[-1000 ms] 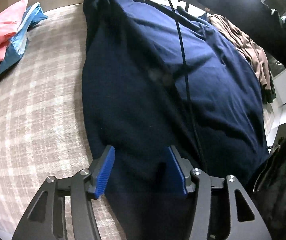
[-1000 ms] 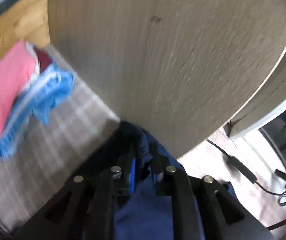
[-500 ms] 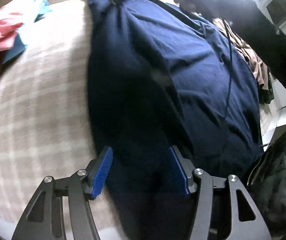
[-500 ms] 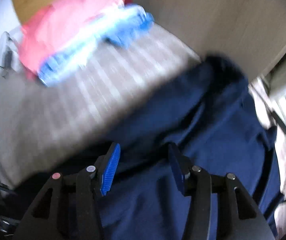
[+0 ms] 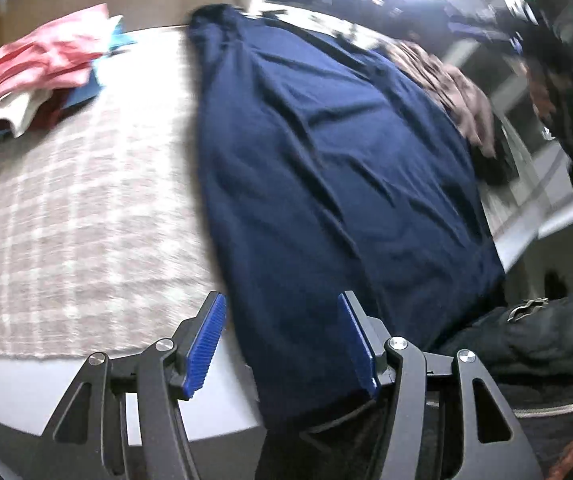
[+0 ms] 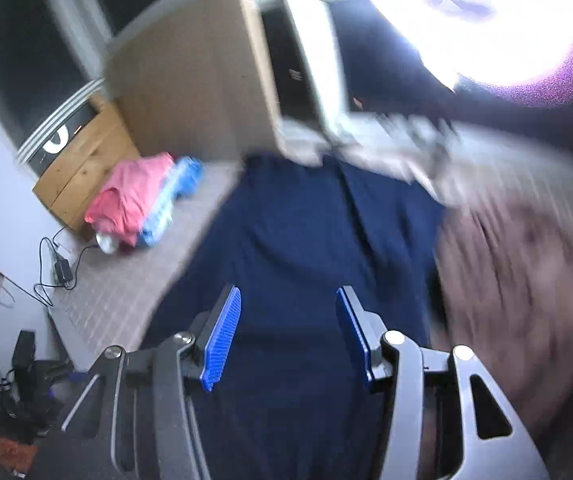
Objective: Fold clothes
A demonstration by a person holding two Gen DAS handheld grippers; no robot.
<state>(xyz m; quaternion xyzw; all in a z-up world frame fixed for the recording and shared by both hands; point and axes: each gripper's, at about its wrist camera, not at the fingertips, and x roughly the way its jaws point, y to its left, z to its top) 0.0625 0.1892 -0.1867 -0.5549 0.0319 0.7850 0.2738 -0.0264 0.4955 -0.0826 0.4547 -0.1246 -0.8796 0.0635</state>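
Left gripper (image 5: 282, 340): jaws spread wide, gripping nothing, over the near edge of the navy garment (image 5: 326, 168) lying flat on the plaid bed cover (image 5: 66, 220). Right gripper (image 6: 288, 334): jaws wide apart, empty, above the same garment.

We find no text, label, brand, number or sign that we can read in either view. The navy garment (image 5: 326, 168) shows plain cloth with no print or tag that we can make out. The pink and blue pile of clothes (image 6: 142, 204) carries no lettering we can see. On the dark panel (image 6: 56, 142) above the wooden cabinet in the right wrist view we see a white curved mark and pale stripes, but motion blur keeps us from telling whether it is a letter or a logo.
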